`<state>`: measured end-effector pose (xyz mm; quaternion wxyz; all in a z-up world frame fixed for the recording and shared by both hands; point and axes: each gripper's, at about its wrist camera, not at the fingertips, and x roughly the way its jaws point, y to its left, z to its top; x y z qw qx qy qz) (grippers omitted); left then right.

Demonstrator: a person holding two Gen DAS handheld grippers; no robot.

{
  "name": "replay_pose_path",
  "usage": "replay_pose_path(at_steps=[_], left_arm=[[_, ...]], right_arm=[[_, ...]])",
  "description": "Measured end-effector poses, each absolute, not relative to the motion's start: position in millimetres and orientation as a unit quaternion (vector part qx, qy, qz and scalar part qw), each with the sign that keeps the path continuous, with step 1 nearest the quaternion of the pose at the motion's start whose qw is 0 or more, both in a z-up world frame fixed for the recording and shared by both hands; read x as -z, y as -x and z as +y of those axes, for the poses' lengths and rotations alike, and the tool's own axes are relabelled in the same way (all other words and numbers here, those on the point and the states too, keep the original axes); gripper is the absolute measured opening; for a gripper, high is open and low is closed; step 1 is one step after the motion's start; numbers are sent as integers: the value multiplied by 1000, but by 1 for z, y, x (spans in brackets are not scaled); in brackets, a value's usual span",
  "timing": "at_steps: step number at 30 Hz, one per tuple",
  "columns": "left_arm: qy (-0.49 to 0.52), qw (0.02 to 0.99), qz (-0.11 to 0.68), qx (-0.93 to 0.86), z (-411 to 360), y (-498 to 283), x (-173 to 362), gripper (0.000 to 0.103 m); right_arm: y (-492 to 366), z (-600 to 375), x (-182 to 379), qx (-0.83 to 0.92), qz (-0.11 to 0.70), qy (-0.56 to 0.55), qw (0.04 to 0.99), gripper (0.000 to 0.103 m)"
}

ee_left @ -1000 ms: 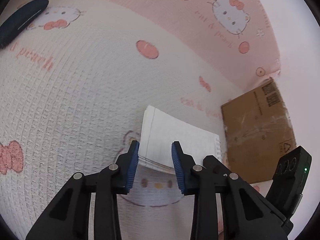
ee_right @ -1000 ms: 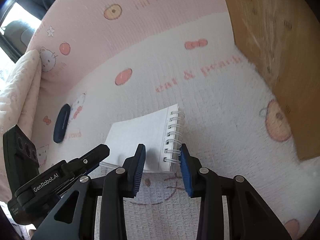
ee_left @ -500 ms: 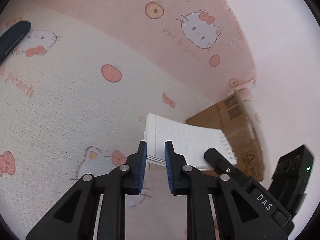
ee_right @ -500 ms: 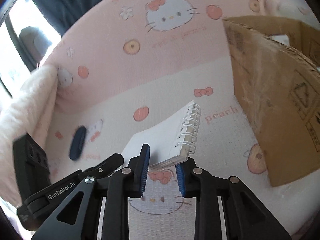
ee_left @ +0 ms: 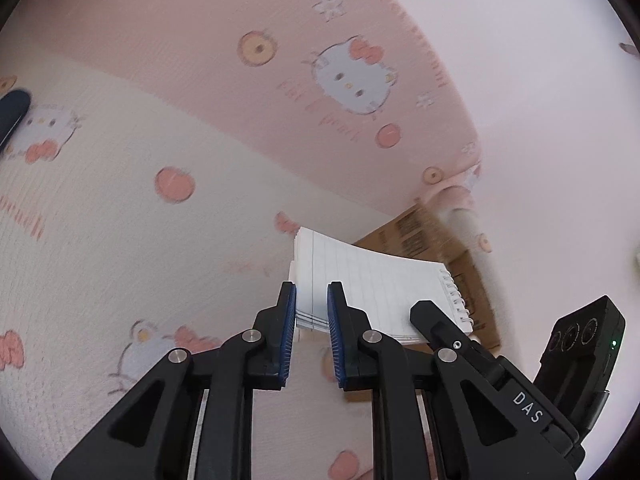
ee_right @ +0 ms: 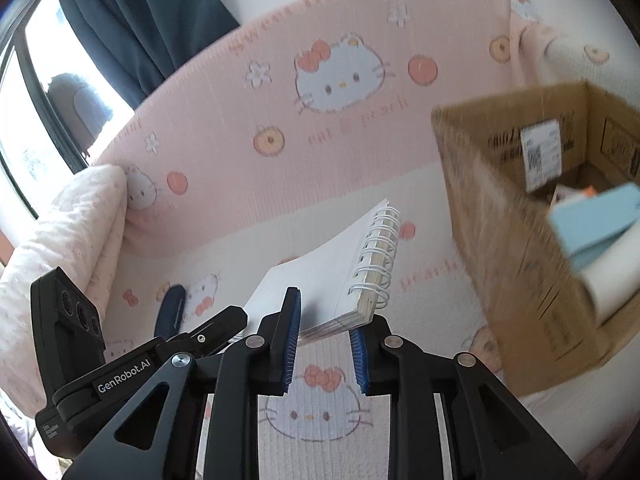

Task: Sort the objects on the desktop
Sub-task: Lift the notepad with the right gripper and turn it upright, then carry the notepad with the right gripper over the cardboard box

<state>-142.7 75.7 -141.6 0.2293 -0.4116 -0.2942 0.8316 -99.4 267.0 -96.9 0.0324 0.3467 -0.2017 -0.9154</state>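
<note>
A white spiral notebook (ee_left: 372, 292) hangs tilted above the Hello Kitty blanket, held between both grippers. My left gripper (ee_left: 312, 298) is shut on the edge away from the rings. My right gripper (ee_right: 325, 318) is shut on the corner by the wire spiral of the notebook (ee_right: 320, 276). Each gripper shows in the other's view: the right gripper (ee_left: 440, 320) at the spiral side, the left gripper (ee_right: 216, 324) at the far edge. An open cardboard box (ee_right: 520, 248) stands to the right, with a light blue item (ee_right: 596, 216) inside it.
A dark blue case (ee_right: 170, 310) lies on the blanket to the left, also at the edge as the case (ee_left: 12, 116). The cardboard box (ee_left: 424, 232) sits behind the notebook. A pale quilt (ee_right: 72, 220), a window and a dark curtain (ee_right: 152, 20) are at the left.
Both grippers have shut on the notebook, which lay flat on the blanket, and raised it. The view has tipped up, so the box's open top now shows on the right.
</note>
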Motion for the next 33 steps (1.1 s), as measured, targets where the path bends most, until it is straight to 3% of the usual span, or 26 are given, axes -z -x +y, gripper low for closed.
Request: replay_pose_path(at_steps=[5,6,10,14,21,33], left_arm=[[405,258,-319,-817,88,157,124,19],[406,260,-327,-813,89,158,124,23],[415,273,-345,-796,94,158,136,41],[424,285,-363,-779,99,158,147,47],[433,290,-435,-734,86,160,180,65],[407,299,-556,-660,56,172,218,70]], right_arm=[[98,291,62,917,-240,-314,47,14],[98,296,58,916,-252,-310,50,8],[96,308,51,914,-263,-305,47,7],[94,304,56,911,-260,-317,46,7],[101,302,69,898,-296,-321,46,7],[129,301,107,849,-419,-317,61,7]])
